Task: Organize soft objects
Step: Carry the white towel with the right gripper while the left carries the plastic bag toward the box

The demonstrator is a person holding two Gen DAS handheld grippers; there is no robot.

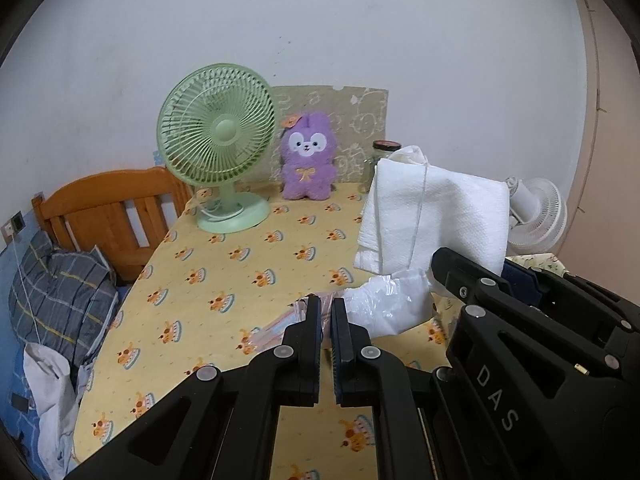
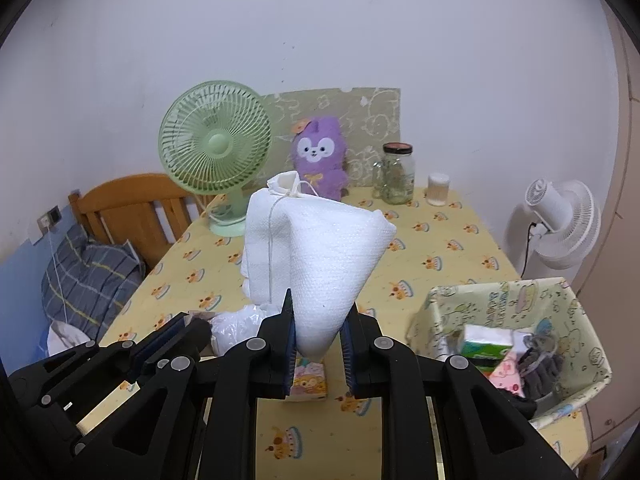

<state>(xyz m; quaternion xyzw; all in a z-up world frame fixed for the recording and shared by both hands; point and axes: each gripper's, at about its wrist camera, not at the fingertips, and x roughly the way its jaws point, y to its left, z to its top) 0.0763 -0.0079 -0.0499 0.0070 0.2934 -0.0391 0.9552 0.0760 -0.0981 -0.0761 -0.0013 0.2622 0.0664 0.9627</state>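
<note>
My right gripper (image 2: 318,334) is shut on a white textured drawstring pouch (image 2: 320,256) and holds it above the yellow-clothed table (image 2: 440,252). The pouch also shows in the left wrist view (image 1: 436,216), with the right gripper's black body below it. My left gripper (image 1: 326,312) is nearly shut, its jaws a narrow gap apart over a clear plastic packet (image 1: 280,324); nothing shows held between them. A crumpled white plastic bag (image 1: 384,308) lies beside it. A purple plush bunny (image 1: 306,164) sits at the table's back.
A patterned fabric bin (image 2: 568,312) at the right holds a tissue pack (image 2: 486,346) and dark gloves. A green fan (image 1: 218,140), a glass jar (image 2: 397,174), a small cup (image 2: 438,189) and a tissue box (image 2: 310,380) stand on the table. A white fan (image 2: 560,224) stands right; a bed lies left.
</note>
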